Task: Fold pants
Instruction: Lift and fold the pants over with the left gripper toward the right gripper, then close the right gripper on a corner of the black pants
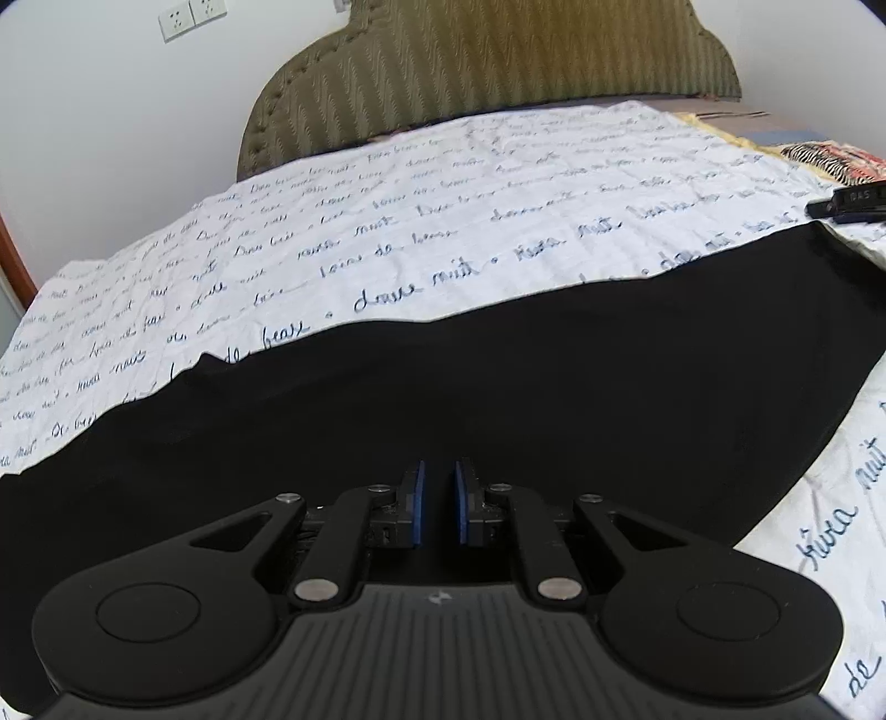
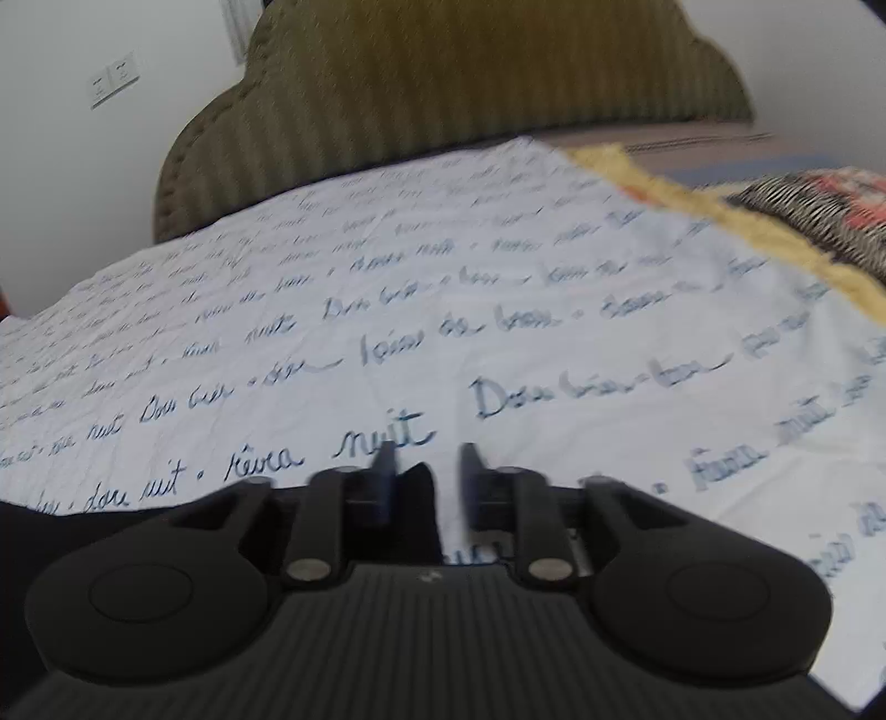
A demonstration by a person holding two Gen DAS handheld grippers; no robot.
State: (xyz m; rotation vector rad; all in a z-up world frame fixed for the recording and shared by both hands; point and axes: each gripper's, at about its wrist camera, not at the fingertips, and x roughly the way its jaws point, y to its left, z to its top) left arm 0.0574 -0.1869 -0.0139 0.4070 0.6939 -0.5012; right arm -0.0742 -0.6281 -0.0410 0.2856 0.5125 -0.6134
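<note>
Black pants (image 1: 498, 387) lie flat across the white bedsheet with blue handwriting print (image 1: 387, 210). My left gripper (image 1: 437, 471) hovers over the pants' near side; its blue pads stand a small gap apart with nothing between them. In the right wrist view a corner of the pants (image 2: 415, 498) shows at the lower left, under the left finger. My right gripper (image 2: 426, 459) is open, above that corner and the sheet (image 2: 498, 310). The view is motion-blurred. The right gripper's tip shows at the far right of the left wrist view (image 1: 853, 202).
An olive padded headboard (image 1: 487, 72) stands at the bed's far end against a white wall with sockets (image 1: 191, 16). A yellow-edged blanket and zebra-striped fabric (image 2: 814, 216) lie at the right side of the bed.
</note>
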